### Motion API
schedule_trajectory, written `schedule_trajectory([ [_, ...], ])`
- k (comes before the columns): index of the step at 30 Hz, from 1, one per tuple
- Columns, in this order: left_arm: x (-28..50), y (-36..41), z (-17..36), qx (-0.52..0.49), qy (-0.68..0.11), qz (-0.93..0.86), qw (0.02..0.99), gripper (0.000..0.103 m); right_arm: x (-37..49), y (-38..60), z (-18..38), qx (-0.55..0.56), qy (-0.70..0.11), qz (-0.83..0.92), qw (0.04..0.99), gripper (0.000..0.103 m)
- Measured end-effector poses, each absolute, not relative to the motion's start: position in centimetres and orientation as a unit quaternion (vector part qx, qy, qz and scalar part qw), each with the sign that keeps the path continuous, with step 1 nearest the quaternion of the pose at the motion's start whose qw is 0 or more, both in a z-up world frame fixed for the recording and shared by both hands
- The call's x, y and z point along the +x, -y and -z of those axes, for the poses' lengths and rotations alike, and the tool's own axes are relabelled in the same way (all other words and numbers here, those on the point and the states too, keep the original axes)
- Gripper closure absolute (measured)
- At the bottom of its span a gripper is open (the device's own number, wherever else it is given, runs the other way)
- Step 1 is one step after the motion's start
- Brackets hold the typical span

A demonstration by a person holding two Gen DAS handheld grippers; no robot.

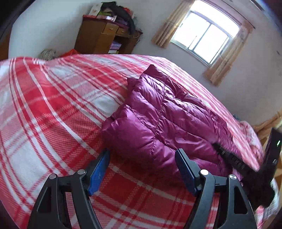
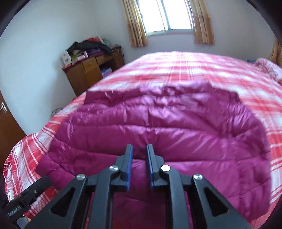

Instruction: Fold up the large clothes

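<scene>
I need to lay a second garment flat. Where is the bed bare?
Bare plaid bedspread lies left of the magenta down jacket, toward the wooden cabinet, and beyond it toward the window. The near right edge is crowded.

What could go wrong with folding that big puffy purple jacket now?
1. The magenta down jacket looks puffy and shiny, so a fold may spring back or slide.
2. The right gripper has its jaws only narrowly apart above the jacket; it might pinch just the thin outer cloth and slip off.
3. The left gripper is wide open beside the jacket's edge, partly over the red plaid bedcover; closing there might catch the bedcover too.
</scene>
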State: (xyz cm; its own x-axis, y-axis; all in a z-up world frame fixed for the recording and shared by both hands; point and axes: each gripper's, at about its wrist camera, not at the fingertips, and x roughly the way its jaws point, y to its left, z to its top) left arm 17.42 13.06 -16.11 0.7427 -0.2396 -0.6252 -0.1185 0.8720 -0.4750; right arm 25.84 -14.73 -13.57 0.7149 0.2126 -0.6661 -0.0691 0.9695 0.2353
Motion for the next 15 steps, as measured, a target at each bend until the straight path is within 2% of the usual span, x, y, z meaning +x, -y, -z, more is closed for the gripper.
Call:
schedule_trajectory([
  [4,19.4,-12.6,16.8,-0.281,-0.357,0.040,0.890,0.027,25.9,14.9,15.2,0.096,-0.375,-0.071,0.919,0.091],
  [15,21.9,-12.0,16.4,-0.298,-0.330,0.024,0.895,0.027,27.2,14.0,13.4,0.113,-0.366,-0.079,0.920,0.092],
])
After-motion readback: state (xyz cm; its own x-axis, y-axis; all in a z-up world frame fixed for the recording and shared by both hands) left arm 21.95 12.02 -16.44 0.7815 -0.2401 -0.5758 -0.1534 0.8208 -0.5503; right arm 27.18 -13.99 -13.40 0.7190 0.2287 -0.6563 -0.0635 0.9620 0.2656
